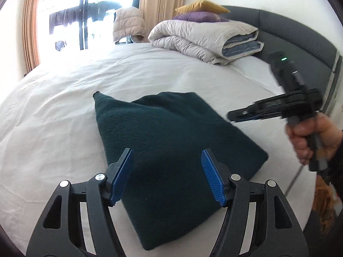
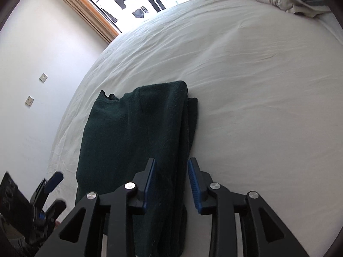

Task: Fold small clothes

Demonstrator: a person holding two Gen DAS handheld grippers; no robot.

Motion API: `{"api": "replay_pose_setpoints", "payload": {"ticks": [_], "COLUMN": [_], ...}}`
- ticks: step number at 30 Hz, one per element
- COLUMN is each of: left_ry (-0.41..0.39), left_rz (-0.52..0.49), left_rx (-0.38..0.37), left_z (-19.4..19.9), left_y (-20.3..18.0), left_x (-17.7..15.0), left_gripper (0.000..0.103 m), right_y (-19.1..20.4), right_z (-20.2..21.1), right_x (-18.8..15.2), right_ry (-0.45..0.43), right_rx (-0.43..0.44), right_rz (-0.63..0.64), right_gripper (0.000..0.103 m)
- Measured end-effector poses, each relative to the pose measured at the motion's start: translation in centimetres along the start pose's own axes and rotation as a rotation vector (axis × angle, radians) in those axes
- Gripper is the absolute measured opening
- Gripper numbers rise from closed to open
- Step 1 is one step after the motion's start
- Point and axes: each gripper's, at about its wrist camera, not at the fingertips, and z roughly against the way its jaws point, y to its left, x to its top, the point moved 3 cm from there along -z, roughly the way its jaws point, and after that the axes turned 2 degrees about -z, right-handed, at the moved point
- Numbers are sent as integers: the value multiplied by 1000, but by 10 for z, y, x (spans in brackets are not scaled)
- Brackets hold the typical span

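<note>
**Lying folded on the bed, a dark green garment between two gripper views**

Filling most of both views is the bed (image 1: 64, 85), covered in a white sheet with light creases. At the upper right of the left wrist view a grey padded headboard (image 1: 300, 36) curves round it, and against that sits a rolled beige duvet (image 1: 193, 40) with a purple cushion (image 1: 197, 17) and a mustard cushion (image 1: 201, 6) stacked on top. A bright window (image 1: 85, 10) with orange-tan curtains takes the upper left.

The dark green garment (image 1: 171, 141) lies on the sheet in the lower centre of both views, folded into a thick, roughly rectangular pad; in the right wrist view its layered edges show along its right side (image 2: 190, 115).

The left gripper (image 1: 167, 175) sits at the bottom of its own view above the near end of the garment, its blue-padded fingers (image 1: 123, 175) spread wide with nothing between them. The right gripper (image 2: 171, 182) hovers over the near right edge of the garment, fingers (image 2: 194, 184) parted with a clear gap; whether they touch the cloth is hard to judge. In the left wrist view this gripper appears blurred at the right edge, held by a hand (image 1: 308, 137).
</note>
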Motion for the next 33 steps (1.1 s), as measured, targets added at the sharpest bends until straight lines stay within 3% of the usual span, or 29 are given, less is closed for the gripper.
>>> {"api": "replay_pose_setpoints", "payload": {"ticks": [3, 5, 8, 10, 11, 17, 23, 28, 33], "left_ry": [103, 146, 155, 161, 162, 159, 156, 69, 104], "left_rz": [12, 47, 5, -9, -5, -5, 7, 124, 271], "left_rx": [34, 35, 73, 85, 84, 81, 62, -54, -323], "left_z": [-23, -38, -39, -44, -46, -53, -50, -23, -69], "left_y": [19, 30, 24, 22, 20, 8, 10, 39, 74], "left_x": [-6, -13, -22, -26, -29, -32, -28, 8, 49], "left_gripper": [62, 61, 61, 61, 61, 61, 61, 61, 57], "right_y": [22, 30, 18, 5, 0, -6, -12, -9, -9], "right_z": [11, -2, -23, -19, -16, 0, 23, 33, -11], "right_x": [-21, -38, -60, -65, -67, -89, -86, -38, 27], "right_ry": [-29, 19, 78, 45, 35, -17, -43, -79, -36], "right_rx": [111, 116, 75, 86, 92, 71, 112, 327, 587], "right_rz": [19, 50, 43, 21, 10, 84, 30, -14, -127], "right_gripper": [33, 33, 27, 13, 12, 12, 12, 16, 19]}}
